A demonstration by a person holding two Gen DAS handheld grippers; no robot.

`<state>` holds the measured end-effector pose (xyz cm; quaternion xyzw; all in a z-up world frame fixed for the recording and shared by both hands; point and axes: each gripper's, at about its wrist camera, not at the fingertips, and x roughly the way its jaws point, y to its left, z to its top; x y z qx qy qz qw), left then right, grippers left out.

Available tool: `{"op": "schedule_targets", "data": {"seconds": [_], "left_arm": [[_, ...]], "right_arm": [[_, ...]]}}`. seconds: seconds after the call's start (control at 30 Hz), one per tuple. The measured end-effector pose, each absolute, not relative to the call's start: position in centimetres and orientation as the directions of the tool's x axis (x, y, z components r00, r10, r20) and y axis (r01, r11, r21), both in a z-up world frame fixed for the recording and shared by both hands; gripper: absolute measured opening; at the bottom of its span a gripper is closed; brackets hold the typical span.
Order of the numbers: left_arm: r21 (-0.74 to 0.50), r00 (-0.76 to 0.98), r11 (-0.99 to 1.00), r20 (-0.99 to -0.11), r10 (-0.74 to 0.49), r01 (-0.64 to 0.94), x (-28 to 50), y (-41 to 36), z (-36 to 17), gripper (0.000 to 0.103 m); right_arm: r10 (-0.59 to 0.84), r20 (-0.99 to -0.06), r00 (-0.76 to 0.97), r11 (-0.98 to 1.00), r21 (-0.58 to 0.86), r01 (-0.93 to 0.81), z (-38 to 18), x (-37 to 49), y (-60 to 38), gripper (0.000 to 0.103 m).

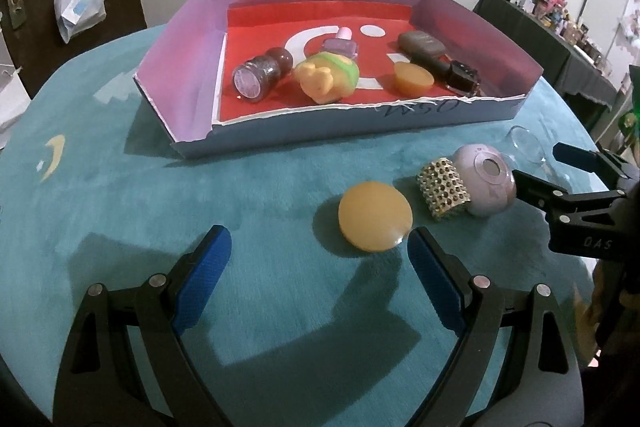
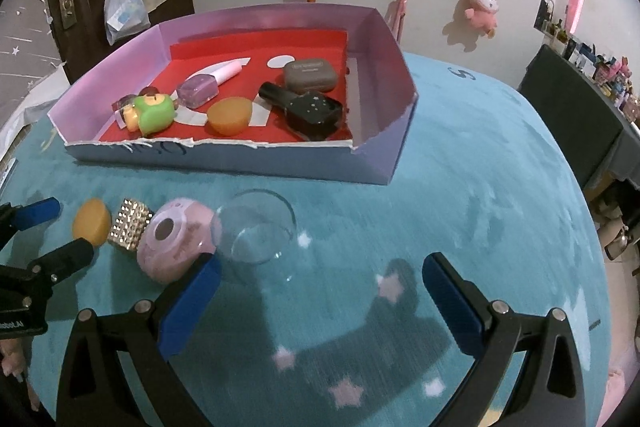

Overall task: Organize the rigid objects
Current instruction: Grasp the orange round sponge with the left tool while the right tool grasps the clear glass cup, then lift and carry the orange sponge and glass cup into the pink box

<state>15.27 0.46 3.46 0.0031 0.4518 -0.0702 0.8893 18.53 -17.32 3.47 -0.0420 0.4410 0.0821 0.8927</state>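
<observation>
Here, left gripper [image 1: 318, 259] spread wide and empty, yellow disc [image 1: 375, 221] just beyond its right fingertip, right gripper [image 2: 322, 287] likewise gaping, clear glass bowl [image 2: 258, 227] ahead by its left finger.

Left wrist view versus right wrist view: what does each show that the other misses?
Only the left wrist view shows the glitter bottle in the tray clearly, and a moon print on the cloth. Only the right shows pink stars. Both share the tray, orange disc, studded box, pink round case, clear glass and both open grippers.
</observation>
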Motion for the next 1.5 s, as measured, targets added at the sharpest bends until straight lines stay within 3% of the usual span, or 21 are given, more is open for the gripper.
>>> {"op": "schedule_targets", "data": {"seconds": [0.33, 0.43, 0.53, 0.63, 0.67, 0.73, 0.77, 0.8, 1.13, 1.5], "left_arm": [[-0.049, 0.572, 0.986, -0.810, -0.132, 0.157, 15.8, -0.1, 3.1, 0.090], [-0.042, 0.575, 0.986, -0.808, -0.129, 0.162, 16.0, -0.2, 3.1, 0.085], [-0.050, 0.579, 0.984, -0.803, -0.140, 0.169, 16.1, -0.3, 3.1, 0.079], [-0.063, 0.578, 0.978, -0.798, -0.169, 0.198, 16.2, -0.7, 3.3, 0.063], [-0.072, 0.576, 0.975, -0.797, -0.184, 0.212, 16.2, -0.9, 3.4, 0.053], [-0.089, 0.568, 0.968, -0.796, -0.211, 0.234, 16.1, -1.1, 3.5, 0.042], [-0.100, 0.563, 0.964, -0.795, -0.226, 0.245, 16.1, -1.2, 3.6, 0.036], [-0.116, 0.557, 0.961, -0.795, -0.241, 0.250, 16.0, -1.1, 3.6, 0.036], [-0.110, 0.605, 0.956, -0.752, -0.260, 0.273, 14.6, -0.9, 6.5, 0.036], [-0.092, 0.620, 0.953, -0.741, -0.259, 0.288, 14.1, -1.0, 7.2, 0.036]], "right_arm": [[0.113, -0.795, 0.595, 0.981, -0.007, -0.195, 3.2, 19.6, -16.6, 0.103], [0.121, -0.794, 0.595, 0.980, -0.002, -0.201, 3.2, 19.8, -16.5, 0.098], [0.136, -0.791, 0.597, 0.978, 0.011, -0.207, 3.2, 19.9, -16.5, 0.090], [0.166, -0.790, 0.590, 0.974, 0.036, -0.226, 3.2, 19.9, -16.4, 0.081], [0.178, -0.786, 0.593, 0.971, 0.042, -0.235, 3.3, 19.8, -16.4, 0.076], [0.208, -0.777, 0.594, 0.964, 0.060, -0.260, 3.4, 19.6, -16.1, 0.063], [0.226, -0.774, 0.592, 0.960, 0.072, -0.272, 3.5, 19.5, -16.0, 0.052], [0.239, -0.770, 0.591, 0.956, 0.082, -0.280, 3.6, 19.4, -16.0, 0.042], [0.292, -0.711, 0.640, 0.944, 0.107, -0.312, 7.0, 17.6, -16.6, 0.042], [0.308, -0.718, 0.624, 0.937, 0.116, -0.329, 7.1, 16.9, -16.3, 0.042]]}}
